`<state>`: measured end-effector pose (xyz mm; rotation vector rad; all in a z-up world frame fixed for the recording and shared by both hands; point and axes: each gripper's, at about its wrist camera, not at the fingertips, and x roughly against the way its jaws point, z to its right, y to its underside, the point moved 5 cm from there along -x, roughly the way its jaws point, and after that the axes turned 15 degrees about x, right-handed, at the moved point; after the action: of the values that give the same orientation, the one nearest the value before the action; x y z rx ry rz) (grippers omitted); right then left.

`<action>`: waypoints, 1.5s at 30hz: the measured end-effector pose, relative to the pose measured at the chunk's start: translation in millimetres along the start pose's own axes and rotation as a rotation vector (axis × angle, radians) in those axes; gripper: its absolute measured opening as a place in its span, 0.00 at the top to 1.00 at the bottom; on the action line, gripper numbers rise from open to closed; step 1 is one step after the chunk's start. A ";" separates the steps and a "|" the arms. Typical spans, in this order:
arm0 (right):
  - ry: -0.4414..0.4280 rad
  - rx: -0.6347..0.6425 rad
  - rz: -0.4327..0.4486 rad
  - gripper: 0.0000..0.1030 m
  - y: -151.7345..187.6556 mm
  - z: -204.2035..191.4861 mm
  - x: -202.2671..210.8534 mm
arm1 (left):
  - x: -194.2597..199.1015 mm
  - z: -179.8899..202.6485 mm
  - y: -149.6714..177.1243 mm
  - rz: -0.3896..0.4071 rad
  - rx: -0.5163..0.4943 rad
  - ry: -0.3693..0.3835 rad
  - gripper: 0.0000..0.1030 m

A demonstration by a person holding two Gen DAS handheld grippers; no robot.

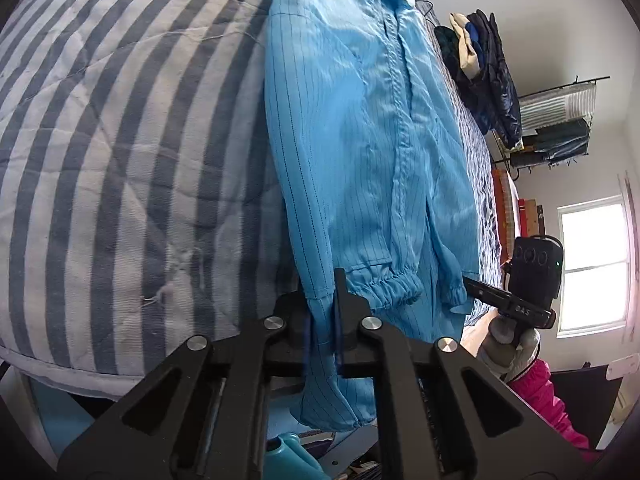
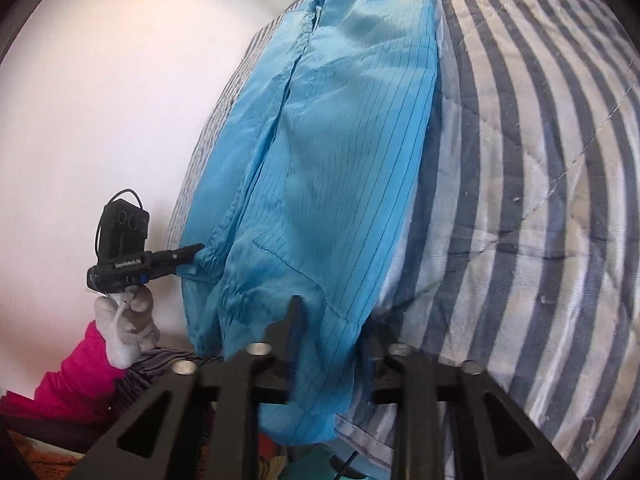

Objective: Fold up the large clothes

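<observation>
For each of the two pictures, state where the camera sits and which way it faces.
Left wrist: on the left gripper, looking along the blue garment on the striped quilt; the right gripper shows.
Right wrist: on the right gripper, facing the same garment; the left gripper and gloved hand show.
Shared: garment, quilt.

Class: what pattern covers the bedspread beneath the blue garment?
Grey and white stripes on the bedspread, clearest in the left wrist view.
</observation>
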<state>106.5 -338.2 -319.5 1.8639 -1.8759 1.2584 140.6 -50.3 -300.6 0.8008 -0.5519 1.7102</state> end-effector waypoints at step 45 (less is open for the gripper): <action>0.265 0.004 0.118 1.00 -208.5 64.4 11.7 | -7.1 73.5 -197.3 0.167 0.034 -0.019 0.98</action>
<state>317.6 -355.6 -265.6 1.5192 -1.8615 1.4662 348.1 -52.7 -264.7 0.8143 -0.6184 1.8706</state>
